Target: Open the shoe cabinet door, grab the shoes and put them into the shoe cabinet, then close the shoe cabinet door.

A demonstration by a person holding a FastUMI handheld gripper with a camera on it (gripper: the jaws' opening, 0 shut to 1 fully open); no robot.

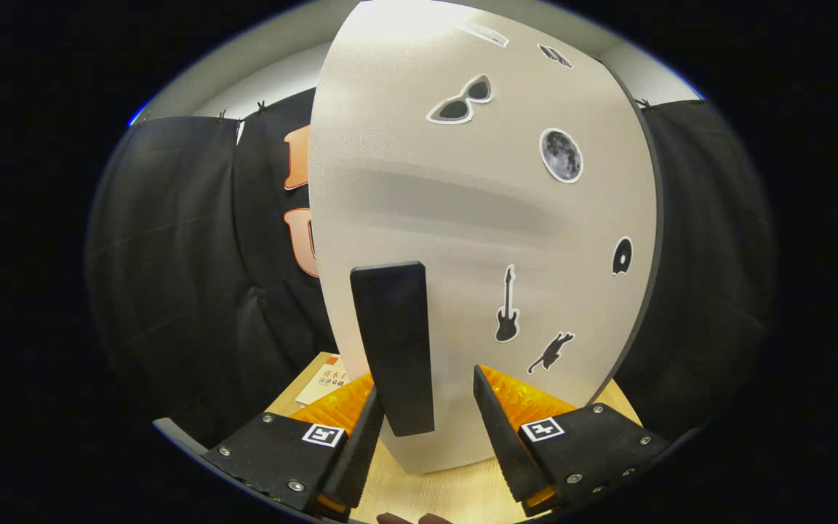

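Shoe cabinet door (477,240): rigid, smooth, hinged panel; you take its upright handle (393,349), now between the gripper's (426,429) parted, unclenched fingers.

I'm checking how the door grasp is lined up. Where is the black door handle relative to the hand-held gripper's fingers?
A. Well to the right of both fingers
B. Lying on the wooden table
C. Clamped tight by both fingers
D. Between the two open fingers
D: the upright handle on the cabinet door stands between the hand-held gripper fingers, with an open gap on its right side.

Gripper (426,429): square tag markers, silver screws, ridged pads.
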